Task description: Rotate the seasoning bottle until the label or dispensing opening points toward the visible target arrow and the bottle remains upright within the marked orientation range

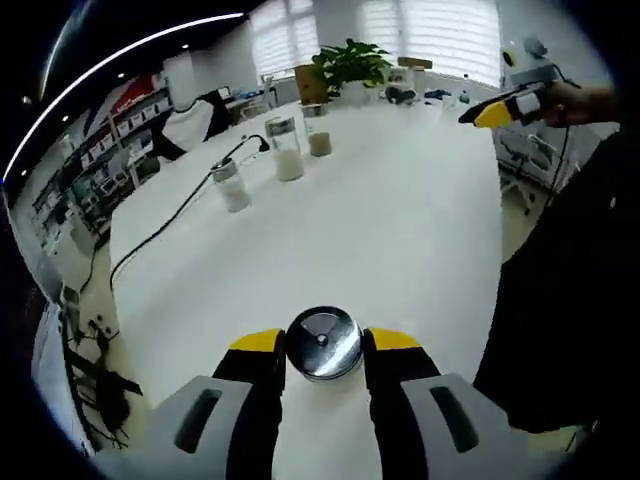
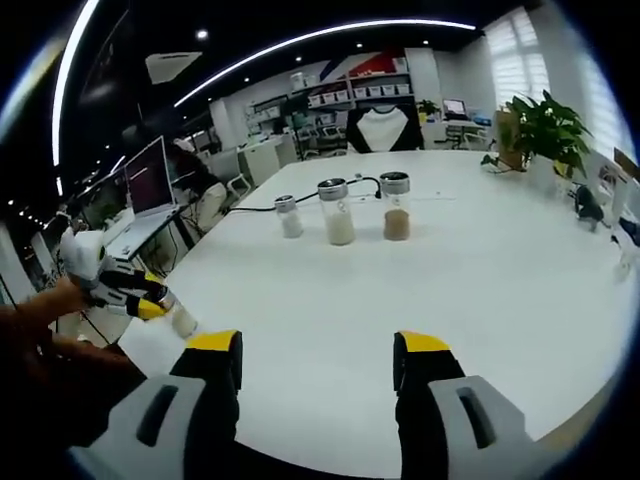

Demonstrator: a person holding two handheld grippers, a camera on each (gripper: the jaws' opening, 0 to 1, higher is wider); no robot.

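A: Left gripper view first. What is the left gripper (image 1: 324, 347) doing?

B: Its two yellow-tipped jaws stand on either side of the seasoning bottle (image 1: 323, 343), close against the shiny lid. They look closed on it, just under the cap, though the exact contact is hidden by the lid.

A: And where is that bottle?

B: On the white desk (image 1: 400, 230), at the near edge, well apart from the three jars (image 1: 288, 148) that stand in a loose row farther along the desk, near a black cable (image 1: 170, 222). A potted plant (image 1: 350, 66) sits beyond the jars.

A: What could go wrong?

B: I see no arrow or marked range on the desk, so I would judge the turn could overshoot with nothing to aim at. The bottle is also near the desk edge; a tilted wrist while twisting could tip it or drag it off. A smooth metal lid may slip in the jaws.

A: How does the bottle look?

B: Seen from above: a round silver cap with a dispensing plate, its opening hard to read. It seems upright.

A: Now the right gripper view.

B: The right gripper (image 2: 319, 357) holds nothing, jaws wide apart above the desk (image 2: 500, 270). The three jars (image 2: 339, 211) stand ahead of it. Left of the jars, near the desk edge, the left gripper (image 2: 125, 290) shows beside the small clear bottle (image 2: 183, 319) with pale contents.
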